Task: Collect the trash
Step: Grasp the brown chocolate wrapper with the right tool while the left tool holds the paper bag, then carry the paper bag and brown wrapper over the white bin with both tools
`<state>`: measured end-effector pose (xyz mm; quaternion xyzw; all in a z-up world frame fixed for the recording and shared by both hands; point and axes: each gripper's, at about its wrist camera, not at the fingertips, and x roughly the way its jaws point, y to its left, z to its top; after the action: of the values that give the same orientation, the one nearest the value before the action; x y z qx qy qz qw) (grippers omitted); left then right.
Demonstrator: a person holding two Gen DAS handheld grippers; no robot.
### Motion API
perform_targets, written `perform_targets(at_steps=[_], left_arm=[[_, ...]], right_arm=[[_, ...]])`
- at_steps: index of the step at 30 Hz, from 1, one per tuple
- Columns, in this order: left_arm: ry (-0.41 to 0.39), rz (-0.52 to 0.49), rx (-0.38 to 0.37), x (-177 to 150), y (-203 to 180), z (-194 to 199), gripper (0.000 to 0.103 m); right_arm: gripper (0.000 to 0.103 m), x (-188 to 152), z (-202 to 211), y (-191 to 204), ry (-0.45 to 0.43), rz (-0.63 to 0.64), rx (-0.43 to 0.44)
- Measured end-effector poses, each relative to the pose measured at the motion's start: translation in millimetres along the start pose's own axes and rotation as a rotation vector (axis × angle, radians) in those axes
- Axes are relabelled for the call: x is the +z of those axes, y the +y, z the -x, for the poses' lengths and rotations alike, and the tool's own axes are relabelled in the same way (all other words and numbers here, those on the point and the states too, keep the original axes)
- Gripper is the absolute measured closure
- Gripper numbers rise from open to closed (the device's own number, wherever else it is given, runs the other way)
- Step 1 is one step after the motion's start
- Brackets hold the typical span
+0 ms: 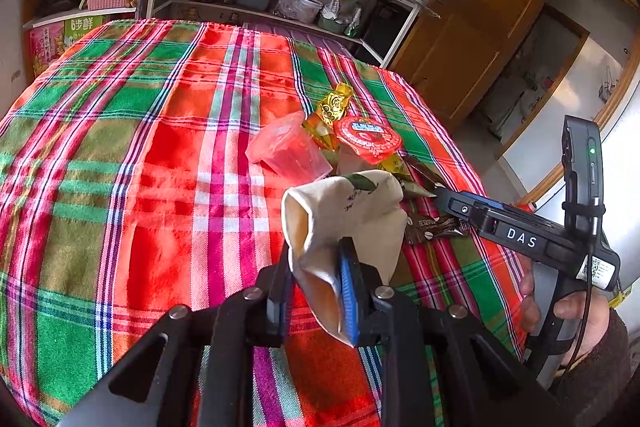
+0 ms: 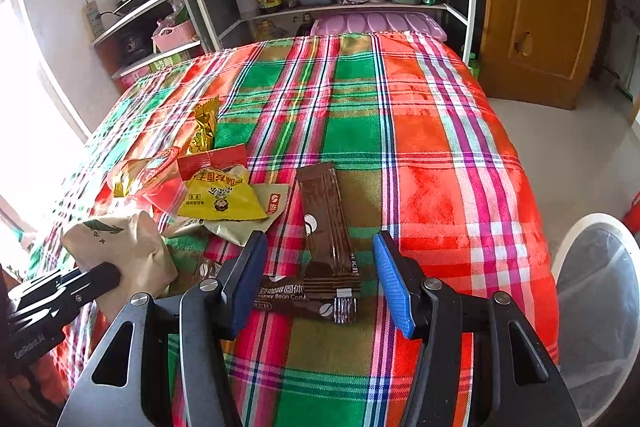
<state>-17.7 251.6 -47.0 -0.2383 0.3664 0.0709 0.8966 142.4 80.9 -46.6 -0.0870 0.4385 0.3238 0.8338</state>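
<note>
Right wrist view: the right claw (image 2: 320, 279) stands wide, straddling the brown coffee sachet (image 2: 326, 223), apparently lined up to grip it.
Left claw (image 1: 316, 291): pinched narrow on a crumpled beige paper cup (image 1: 344, 215), lifted clear.
Remaining trash: yellow wrapper (image 2: 220, 199) and clear cup (image 1: 286, 147), heaped on the plaid worktop (image 2: 440, 147).
Bin (image 2: 596, 307): white, beside the worktop's right edge.

Two brown coffee sachets (image 2: 330, 223), one crushed paper cup (image 1: 348, 215), one clear cup (image 1: 288, 149), one bin (image 2: 600, 307) (wrappers overlap, uncountable).
</note>
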Motion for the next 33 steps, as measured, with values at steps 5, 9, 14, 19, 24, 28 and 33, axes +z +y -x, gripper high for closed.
perform_targets(at_steps=[5, 9, 14, 19, 24, 28, 33], left_arm=[[0.005, 0.013, -0.009, -0.2, 2.2, -0.9, 0.081], [0.004, 0.006, -0.006, -0.3, 0.7, -0.2, 0.081], [0.004, 0.004, -0.005, 0.2, -0.6, 0.4, 0.081], [0.004, 0.006, -0.003, 0.8, -3.9, 2.8, 0.082], [-0.003, 0.006, -0.006, 0.4, -9.6, 8.9, 0.084], [-0.012, -0.009, -0.007, -0.5, -17.8, 14.9, 0.087], [-0.030, -0.043, -0.002, -1.4, -31.6, 24.3, 0.090]], right_arm=[[0.048, 3.2, -5.6, 0.9, 0.004, 0.009, -0.014], [0.060, 3.8, -7.0, 3.8, -0.001, 0.022, -0.022], [0.079, 2.0, -5.3, 5.8, -0.006, 0.036, -0.023], [0.081, -1.9, 1.5, 7.2, -0.030, 0.049, -0.030], [0.081, -2.6, 15.5, 2.7, -0.066, 0.025, -0.017], [0.081, -4.6, 33.2, -0.3, -0.106, 0.012, -0.006], [0.081, -11.9, 56.2, -7.7, -0.154, -0.015, 0.000]])
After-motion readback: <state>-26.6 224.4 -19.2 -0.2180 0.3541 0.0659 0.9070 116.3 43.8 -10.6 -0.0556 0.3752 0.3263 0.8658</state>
